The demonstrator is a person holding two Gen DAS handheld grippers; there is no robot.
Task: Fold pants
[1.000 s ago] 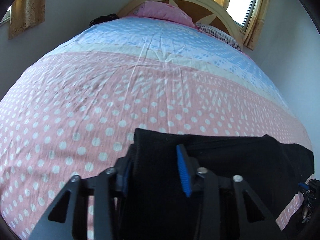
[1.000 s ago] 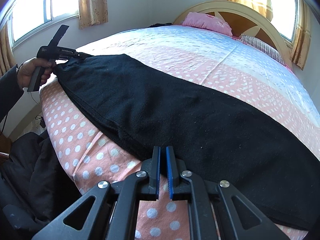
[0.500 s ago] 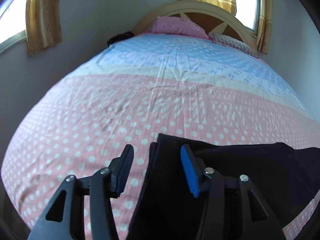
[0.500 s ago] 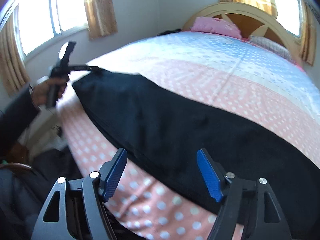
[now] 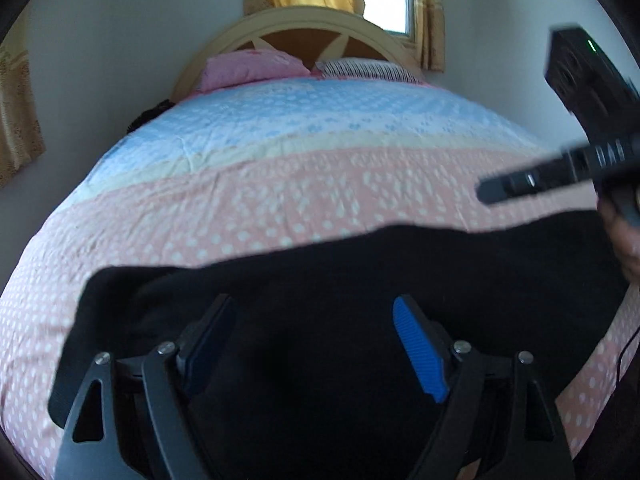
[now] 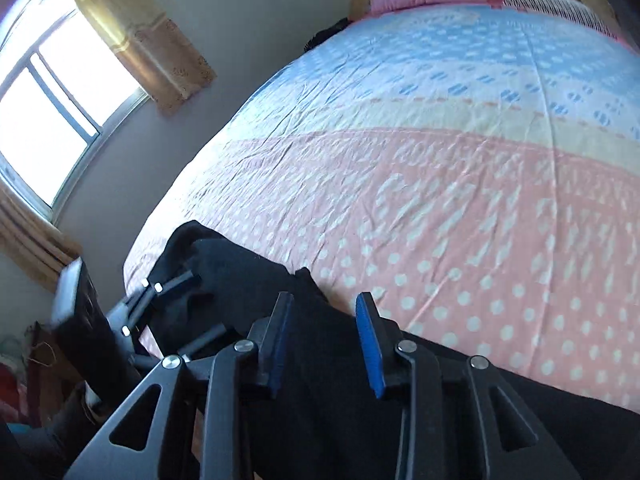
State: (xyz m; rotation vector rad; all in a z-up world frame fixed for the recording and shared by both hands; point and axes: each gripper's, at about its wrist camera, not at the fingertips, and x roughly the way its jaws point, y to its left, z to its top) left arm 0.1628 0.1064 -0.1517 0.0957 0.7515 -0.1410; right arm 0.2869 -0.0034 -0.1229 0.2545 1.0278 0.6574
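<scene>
Black pants [image 5: 340,280] lie along the near edge of the bed, spread left to right; they also show in the right wrist view [image 6: 240,272]. My left gripper [image 5: 316,336] is open, hovering over the middle of the pants with nothing between its blue pads. My right gripper [image 6: 324,328] is open above the pants' far edge, its jaws apart and empty. The right gripper's body shows at the right of the left wrist view [image 5: 560,172]. The left gripper shows at the left of the right wrist view [image 6: 168,304], over the pants' left end.
The bed [image 5: 280,184] has a pink dotted cover turning blue toward the headboard [image 5: 304,28]. A pink pillow [image 5: 252,64] and a striped pillow [image 5: 368,68] lie at the head. Windows with yellow curtains [image 6: 140,36] are on the walls. Dark clutter [image 6: 24,400] sits on the floor left.
Both grippers have let go of the pants and opened. The left gripper moved right over the pants' middle. The right gripper swung left toward the left gripper.
</scene>
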